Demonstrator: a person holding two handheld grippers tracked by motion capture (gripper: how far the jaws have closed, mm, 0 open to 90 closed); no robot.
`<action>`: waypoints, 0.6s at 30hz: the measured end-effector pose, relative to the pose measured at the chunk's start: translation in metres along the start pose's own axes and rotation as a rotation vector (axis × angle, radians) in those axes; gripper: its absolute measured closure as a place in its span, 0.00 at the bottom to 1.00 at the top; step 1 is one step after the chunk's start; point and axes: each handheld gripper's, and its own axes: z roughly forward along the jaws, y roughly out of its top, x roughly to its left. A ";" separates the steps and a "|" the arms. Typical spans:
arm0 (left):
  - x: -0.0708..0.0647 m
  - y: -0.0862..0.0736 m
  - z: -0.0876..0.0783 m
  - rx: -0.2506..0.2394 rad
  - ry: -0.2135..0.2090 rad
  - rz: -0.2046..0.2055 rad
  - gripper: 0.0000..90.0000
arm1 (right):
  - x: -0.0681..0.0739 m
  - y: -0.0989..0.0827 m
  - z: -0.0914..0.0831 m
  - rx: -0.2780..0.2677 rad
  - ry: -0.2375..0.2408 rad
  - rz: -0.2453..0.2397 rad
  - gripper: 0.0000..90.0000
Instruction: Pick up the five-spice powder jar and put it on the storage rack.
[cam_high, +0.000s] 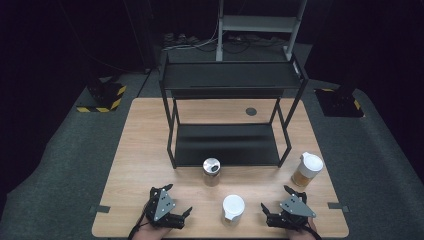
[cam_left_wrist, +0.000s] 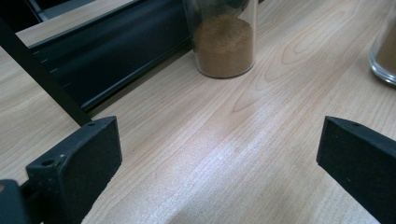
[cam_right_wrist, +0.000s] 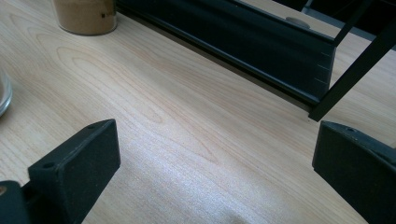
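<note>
Resting low on the table, both grippers w/ jaws wide apart, nothing held: white-lid jar stands upright btwn left gripper and right gripper, slightly nearer the right.

- Left gripper: black frame, with a grey three-cornered plate on top dotted with small dark screws.
- Right gripper: same black build and grey plate.
- Each jaw is a thick, matte black block with flat faces and a small round hole near its top corner.
- A thin black cable trails from the left gripper.
</note>
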 end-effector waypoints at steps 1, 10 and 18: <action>0.001 0.000 -0.001 -0.003 0.000 -0.004 0.00 | 0.000 0.000 0.000 0.000 -0.001 0.000 0.00; 0.000 0.004 -0.008 -0.018 0.013 0.006 0.00 | 0.000 -0.001 -0.001 -0.008 -0.002 -0.002 0.00; 0.000 0.011 -0.008 -0.031 0.003 -0.001 0.00 | 0.000 -0.002 -0.001 -0.010 -0.004 0.007 0.00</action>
